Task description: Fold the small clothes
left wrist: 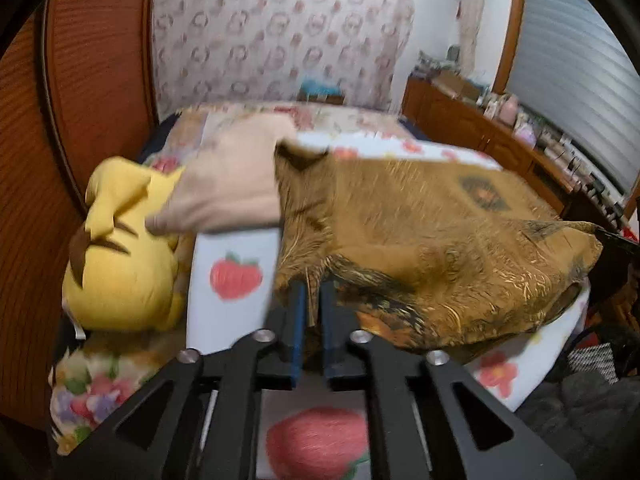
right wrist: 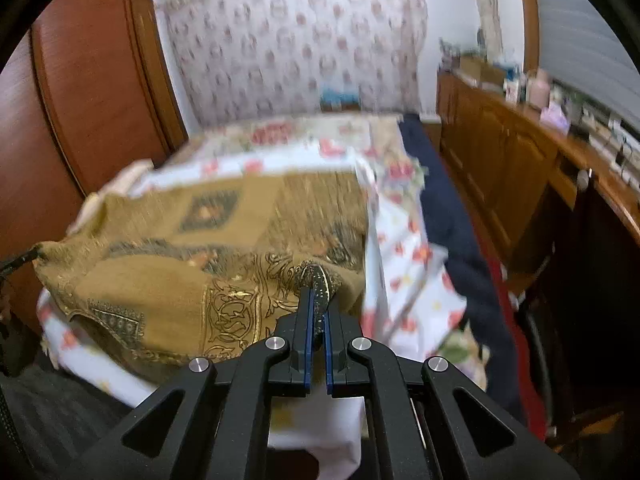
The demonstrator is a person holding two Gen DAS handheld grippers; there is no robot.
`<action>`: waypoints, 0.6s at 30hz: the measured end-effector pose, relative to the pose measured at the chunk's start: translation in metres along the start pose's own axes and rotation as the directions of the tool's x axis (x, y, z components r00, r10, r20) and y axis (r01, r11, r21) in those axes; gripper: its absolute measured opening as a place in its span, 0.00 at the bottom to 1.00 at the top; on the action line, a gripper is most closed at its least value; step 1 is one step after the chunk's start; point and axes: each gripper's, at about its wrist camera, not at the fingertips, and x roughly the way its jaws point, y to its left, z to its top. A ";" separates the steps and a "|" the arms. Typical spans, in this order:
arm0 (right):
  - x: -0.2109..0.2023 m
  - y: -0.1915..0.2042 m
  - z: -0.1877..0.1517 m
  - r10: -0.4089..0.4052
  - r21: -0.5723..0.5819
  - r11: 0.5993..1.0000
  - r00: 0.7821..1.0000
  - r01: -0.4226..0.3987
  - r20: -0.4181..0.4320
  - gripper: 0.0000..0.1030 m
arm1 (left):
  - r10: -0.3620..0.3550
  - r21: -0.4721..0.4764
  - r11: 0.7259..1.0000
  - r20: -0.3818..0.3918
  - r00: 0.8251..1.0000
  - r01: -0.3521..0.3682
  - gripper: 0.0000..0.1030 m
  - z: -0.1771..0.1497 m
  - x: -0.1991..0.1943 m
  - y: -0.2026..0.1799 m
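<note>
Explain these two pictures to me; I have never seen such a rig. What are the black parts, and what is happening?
No robot: a person holds a two-fingered tool in each hand, each with a camera looking along its fingers. One picture is from the left gripper, the other from the right gripper. Each pinches an edge of a brown patterned garment, which is spread over a bed's fruit-print sheet. A yellow plush toy lies beside it, with a bare hand on it.

even, soft indoor light, no hard shadows or glare. heavy motion blur in both views, esp. the bedspread (left wrist: 236, 276). fisheye bends edges, dark vignette at corners.
</note>
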 end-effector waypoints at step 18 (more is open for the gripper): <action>0.043 0.035 0.060 -0.037 -0.113 0.993 0.996 0.045 0.075 0.50 | 0.010 0.058 0.998 0.076 0.997 -0.015 0.49 0.080 0.040 -0.010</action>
